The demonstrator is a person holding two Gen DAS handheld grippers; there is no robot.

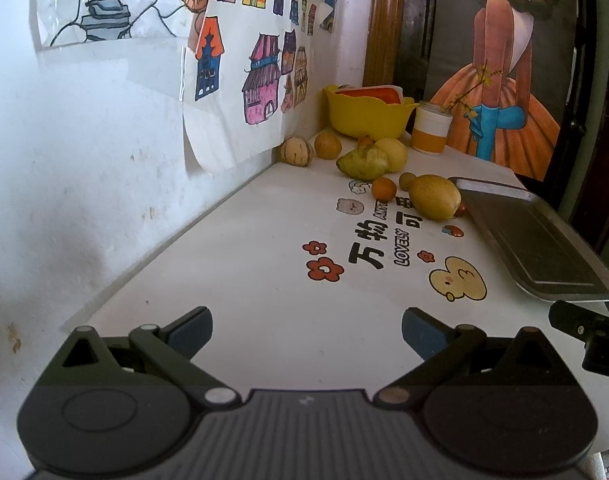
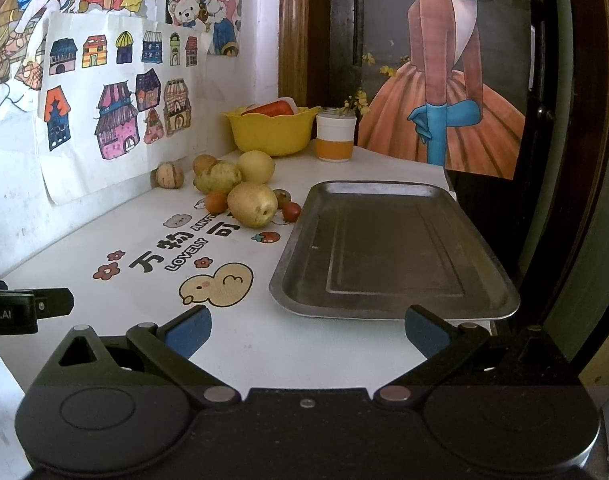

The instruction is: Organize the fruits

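Both grippers hover low over the near end of the white table [image 2: 264, 344], jaws spread wide, nothing held: left gripper [image 1: 307, 330], right gripper [image 2: 307, 330]. Metal tray [image 2: 388, 252] lies bare on the right side. Fruit sits clustered at the far left, near the wall: big yellow pear [image 2: 252, 204] closest, a small orange fruit [image 2: 216, 201] and a small red fruit [image 2: 291, 211] flanking it, a greenish pear [image 2: 218, 177] and a round yellow fruit [image 2: 256, 167] behind, a striped nut-like fruit [image 2: 169, 176] off by the wall. Yellow bowl [image 2: 272, 132] and orange-banded cup [image 2: 335, 139] stand further back. Nothing sorted yet, by the look of it. Likely first step: reach for the nearest pear. Advice: approach over the open table, straddle its widest part, close gently since it is rounded and may roll, and avoid nudging the small fruits touching or just beside it. Tray is near; carry should be short.
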